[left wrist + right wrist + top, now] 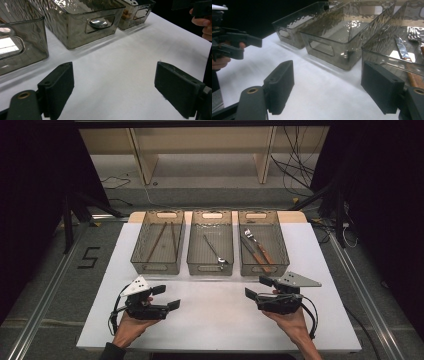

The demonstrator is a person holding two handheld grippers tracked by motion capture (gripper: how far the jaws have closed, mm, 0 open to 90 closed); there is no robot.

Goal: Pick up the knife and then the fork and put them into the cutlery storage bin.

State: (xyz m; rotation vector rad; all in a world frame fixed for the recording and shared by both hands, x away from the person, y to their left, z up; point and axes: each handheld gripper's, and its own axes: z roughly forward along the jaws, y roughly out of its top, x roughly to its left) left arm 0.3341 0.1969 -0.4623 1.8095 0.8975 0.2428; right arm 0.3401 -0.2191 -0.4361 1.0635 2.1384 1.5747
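Beside the floor's taped "5", both hand-held grippers gape, grasping nothing

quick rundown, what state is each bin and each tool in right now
left bin: upright, holds chopsticks
middle bin: upright, holds a spoon
right bin: upright, holds a knife and a fork
left tool: open, nothing between its jaws, over the table
right tool: open, nothing between its jaws, near the right bin

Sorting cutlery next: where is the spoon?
In the high view, the spoon lies in the middle bin, between the chopsticks bin and the knife-and-fork bin.
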